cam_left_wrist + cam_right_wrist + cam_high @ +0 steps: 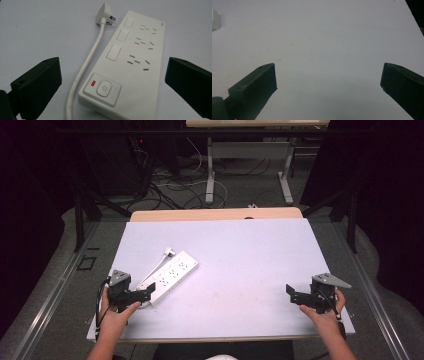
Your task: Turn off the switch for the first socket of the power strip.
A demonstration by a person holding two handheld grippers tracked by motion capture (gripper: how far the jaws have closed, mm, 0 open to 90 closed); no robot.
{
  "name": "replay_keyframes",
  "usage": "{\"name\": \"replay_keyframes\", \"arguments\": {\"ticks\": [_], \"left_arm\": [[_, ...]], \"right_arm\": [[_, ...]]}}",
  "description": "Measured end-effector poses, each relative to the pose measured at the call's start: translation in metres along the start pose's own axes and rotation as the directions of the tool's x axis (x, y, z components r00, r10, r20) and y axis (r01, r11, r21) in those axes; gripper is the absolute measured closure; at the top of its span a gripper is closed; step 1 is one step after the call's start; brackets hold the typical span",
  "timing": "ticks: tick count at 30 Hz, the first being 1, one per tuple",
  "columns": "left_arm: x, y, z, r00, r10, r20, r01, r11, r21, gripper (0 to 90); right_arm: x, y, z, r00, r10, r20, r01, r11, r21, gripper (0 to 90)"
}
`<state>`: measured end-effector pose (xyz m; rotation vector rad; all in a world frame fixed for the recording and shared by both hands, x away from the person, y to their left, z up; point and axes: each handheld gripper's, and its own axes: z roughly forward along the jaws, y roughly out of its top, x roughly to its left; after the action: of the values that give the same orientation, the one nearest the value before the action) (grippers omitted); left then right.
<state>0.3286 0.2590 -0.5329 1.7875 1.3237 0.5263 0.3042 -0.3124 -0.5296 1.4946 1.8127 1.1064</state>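
Observation:
A white power strip (pixel 169 276) lies slantwise on the left half of the white table top (pixel 240 265). In the left gripper view the power strip (pixel 130 65) shows a round switch with a red lamp at its near end. Its white cable (pixel 86 67) runs along its left side to a plug (pixel 105 15) lying flat. My left gripper (pixel 146 293) is open, its jaws wide on either side of the strip's switch end without touching it. My right gripper (pixel 292 292) is open too, over bare table near the right front corner, with nothing between its jaws.
The table's front edge (pixel 220 339) runs just ahead of both hands. A strip of wooden desk (pixel 215 214) shows beyond the white top. Farther back, cables (pixel 170 185) lie on the floor around a second table's legs (pixel 210 175). Dark curtains hang at both sides.

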Motion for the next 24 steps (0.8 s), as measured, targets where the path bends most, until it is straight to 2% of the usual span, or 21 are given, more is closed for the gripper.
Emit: {"name": "replay_keyframes", "arguments": {"ticks": [4,8,11,12,13,19,21,24], "left_arm": [[0.0003,0.0002,-0.0007,1.0000,-0.003,0.002,0.003,1.0000,0.008,0.7],[-0.0045,0.0025,0.0000,0.9993,0.034,0.017,-0.034,0.9993,-0.012,0.4],[-0.0066,0.0015,-0.0001,0.9988,0.042,0.025,-0.042,0.9991,-0.008,0.4],[-0.0071,0.0014,-0.0003,0.9986,0.047,0.026,-0.047,0.9989,-0.007,0.5],[-0.0081,0.0018,-0.0011,0.9987,0.044,0.025,-0.043,0.9990,-0.014,0.5],[-0.0079,0.0031,-0.0013,0.9988,0.044,0.019,-0.044,0.9989,-0.015,2.7],[-0.0076,0.0031,-0.0008,0.9990,0.041,0.017,-0.040,0.9991,-0.015,3.6],[-0.0047,0.0027,0.0013,0.9993,0.030,0.021,-0.030,0.9996,-0.002,8.5]], "right_arm": [[-0.0006,-0.0016,0.0023,0.9999,0.011,-0.007,-0.011,1.000,0.013,1.0],[0.0003,-0.0008,0.0058,1.0000,-0.003,-0.003,0.003,1.000,0.011,3.0],[-0.0001,-0.0004,0.0061,1.0000,-0.003,-0.002,0.003,1.000,0.015,3.2],[-0.0010,-0.0003,0.0067,0.9999,0.001,0.014,-0.001,1.000,0.003,3.9],[-0.0013,0.0000,0.0051,0.9999,0.009,0.012,-0.010,1.000,0.023,4.1],[-0.0032,-0.0002,0.0048,0.9996,0.024,0.014,-0.024,1.000,0.007,5.1],[-0.0029,-0.0001,0.0039,0.9998,0.010,0.015,-0.010,1.000,-0.003,5.4],[-0.0028,0.0001,0.0030,0.9998,0.012,0.015,-0.012,1.000,0.003,6.0]]}}
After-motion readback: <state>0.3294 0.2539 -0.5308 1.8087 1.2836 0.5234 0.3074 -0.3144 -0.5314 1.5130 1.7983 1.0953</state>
